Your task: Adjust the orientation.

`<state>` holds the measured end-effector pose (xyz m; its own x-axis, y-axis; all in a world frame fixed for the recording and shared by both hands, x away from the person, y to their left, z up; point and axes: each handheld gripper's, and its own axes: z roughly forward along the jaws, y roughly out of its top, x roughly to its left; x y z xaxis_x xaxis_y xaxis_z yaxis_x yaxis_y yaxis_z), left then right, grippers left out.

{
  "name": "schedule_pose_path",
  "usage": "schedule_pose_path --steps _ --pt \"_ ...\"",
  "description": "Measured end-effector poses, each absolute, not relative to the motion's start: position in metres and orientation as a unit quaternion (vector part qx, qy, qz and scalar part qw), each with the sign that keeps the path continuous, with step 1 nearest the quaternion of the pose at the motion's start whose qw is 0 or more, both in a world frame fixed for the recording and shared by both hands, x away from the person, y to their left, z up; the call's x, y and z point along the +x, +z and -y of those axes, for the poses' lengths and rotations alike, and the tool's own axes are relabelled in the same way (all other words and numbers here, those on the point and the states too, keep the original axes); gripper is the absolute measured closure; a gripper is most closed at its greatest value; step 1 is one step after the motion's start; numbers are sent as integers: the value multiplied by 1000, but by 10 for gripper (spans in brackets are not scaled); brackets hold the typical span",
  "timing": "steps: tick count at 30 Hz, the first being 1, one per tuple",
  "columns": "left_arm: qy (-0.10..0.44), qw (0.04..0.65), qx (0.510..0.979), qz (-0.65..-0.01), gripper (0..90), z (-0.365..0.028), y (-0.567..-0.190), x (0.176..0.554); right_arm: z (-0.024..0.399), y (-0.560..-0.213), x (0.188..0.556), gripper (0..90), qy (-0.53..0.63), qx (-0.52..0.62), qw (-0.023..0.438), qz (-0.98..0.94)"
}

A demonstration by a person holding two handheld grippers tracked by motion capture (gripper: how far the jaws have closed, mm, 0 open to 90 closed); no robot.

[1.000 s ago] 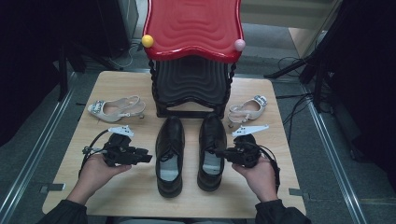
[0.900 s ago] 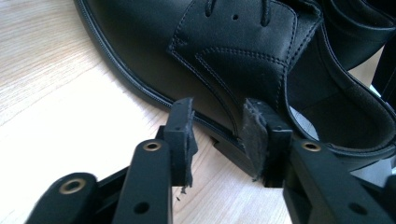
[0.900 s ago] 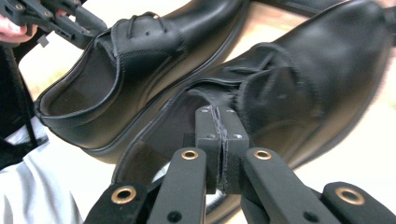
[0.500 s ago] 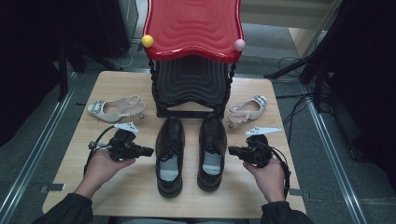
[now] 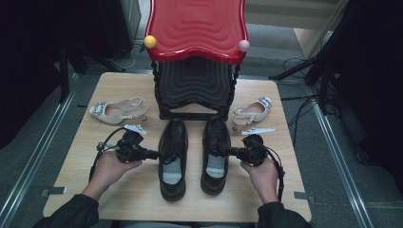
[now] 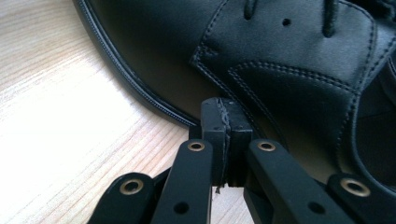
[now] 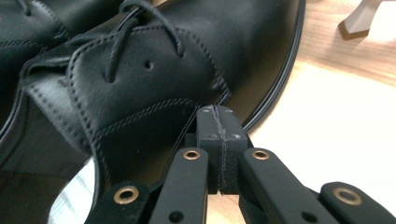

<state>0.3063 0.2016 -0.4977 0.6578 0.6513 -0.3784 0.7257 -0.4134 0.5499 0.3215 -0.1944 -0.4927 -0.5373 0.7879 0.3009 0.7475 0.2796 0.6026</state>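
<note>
Shoes first: two black lace-up shoes stand side by side on the near half of the table, toes pointing away from the person. The left black shoe (image 5: 173, 159) lies just inward of the left gripper (image 5: 153, 154), whose tips point at its outer flank near the lacing. In the left gripper view the pads are pressed flat together with nothing between them, right at the welt of that shoe (image 6: 261, 60); whether they touch the leather I cannot tell. The right black shoe (image 5: 216, 154) sits just inward of the right gripper (image 5: 230, 152), and the right gripper view shows those pads likewise together and empty, up against the side of the shoe (image 7: 154, 79) below the eyelets.

Against the picture from a second ago, the left gripper's jaws have just been closing, with no thing caught between them, and both hands sit a little lower and nearer the person. The shoes have not shifted.

Farther out, a pale heeled sandal (image 5: 116, 110) lies at the left of the table and a second sandal (image 5: 252, 111) at the right, each well clear of the grippers. Behind the black pair stands a dark shoe rack (image 5: 195, 83) with a red wavy top (image 5: 197, 26). The wooden table (image 5: 138, 199) is light-grained; around it the room is dark, with cables on the grey floor.
</note>
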Motion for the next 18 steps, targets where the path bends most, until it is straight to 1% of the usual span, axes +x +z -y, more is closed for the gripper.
schedule_pose_path --steps 7,18 --pt "-48 350 842 -408 900 -200 -498 306 191 -493 323 900 359 477 31 -802" --pt "-43 350 842 -408 900 -201 -500 303 173 -493 328 900 360 450 16 -817"
